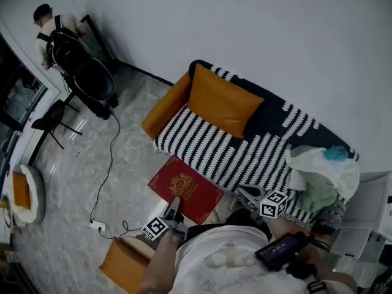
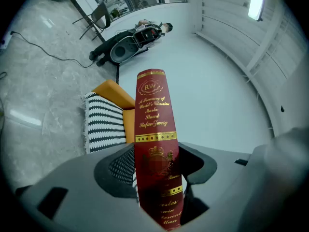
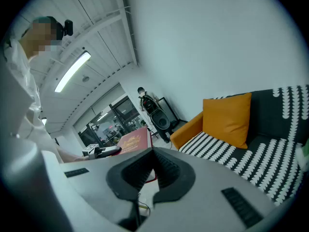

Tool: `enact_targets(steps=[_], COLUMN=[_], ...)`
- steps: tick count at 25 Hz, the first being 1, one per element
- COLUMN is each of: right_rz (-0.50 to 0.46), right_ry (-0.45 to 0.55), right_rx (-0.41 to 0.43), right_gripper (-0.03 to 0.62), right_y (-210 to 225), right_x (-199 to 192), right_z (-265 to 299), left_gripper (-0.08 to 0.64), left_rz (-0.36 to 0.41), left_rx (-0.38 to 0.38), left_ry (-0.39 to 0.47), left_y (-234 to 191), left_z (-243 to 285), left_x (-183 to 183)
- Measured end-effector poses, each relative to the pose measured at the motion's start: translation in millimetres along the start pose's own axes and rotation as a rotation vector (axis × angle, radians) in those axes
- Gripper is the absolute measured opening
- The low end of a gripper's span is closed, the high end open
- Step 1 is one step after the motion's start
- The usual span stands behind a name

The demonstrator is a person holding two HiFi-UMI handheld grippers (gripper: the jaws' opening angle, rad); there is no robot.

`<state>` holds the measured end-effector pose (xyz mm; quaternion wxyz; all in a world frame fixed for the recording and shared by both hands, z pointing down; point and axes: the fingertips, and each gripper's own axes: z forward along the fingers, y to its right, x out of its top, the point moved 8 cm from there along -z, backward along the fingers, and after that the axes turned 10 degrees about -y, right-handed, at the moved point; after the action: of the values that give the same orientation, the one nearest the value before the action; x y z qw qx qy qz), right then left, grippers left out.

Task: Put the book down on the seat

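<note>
One red book, spine reading "Maria Stuart, Stefan Zweig", clamped in left hand-held gripper; right hand-held gripper closed, empty. Striped sofa at twelve o'clock holds orange cushion, clothes.

A plain white wall is filling the upper right of the head view. A grey marbled floor is covering the left, with a black cable trailing across it. A striped sofa is standing against the wall at centre, carrying an orange cushion. A strip light is glowing on the ceiling.
</note>
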<state>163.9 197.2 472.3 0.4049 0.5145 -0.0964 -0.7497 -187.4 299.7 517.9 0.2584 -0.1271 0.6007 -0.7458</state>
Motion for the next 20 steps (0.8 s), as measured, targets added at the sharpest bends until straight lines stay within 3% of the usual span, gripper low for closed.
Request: enact_targets(steps=[3,10,20], right_rz=[-0.024,-0.031,-0.055], right_ry=[-0.005,0.016,0.017], right_rx=[0.017,0.093,0.076], right_gripper=[0.014,0.014,0.014], right_y=[-15.0,-30.8,-44.9], right_x=[1.4,2.4,13.1], right_z=[17.1,27.9,40.2], left_gripper=[0.25,0.249,0.249], left_rz=[0.028,0.011,-0.032], left_rx=[-0.006,0.016,-0.01], left_ry=[0.03,0.139,0.234], left_y=[-11.6,-17.1,-19.8], left_z=[-25.3,-61.4,-88.7], left_x=[9.6,3.9,15.5])
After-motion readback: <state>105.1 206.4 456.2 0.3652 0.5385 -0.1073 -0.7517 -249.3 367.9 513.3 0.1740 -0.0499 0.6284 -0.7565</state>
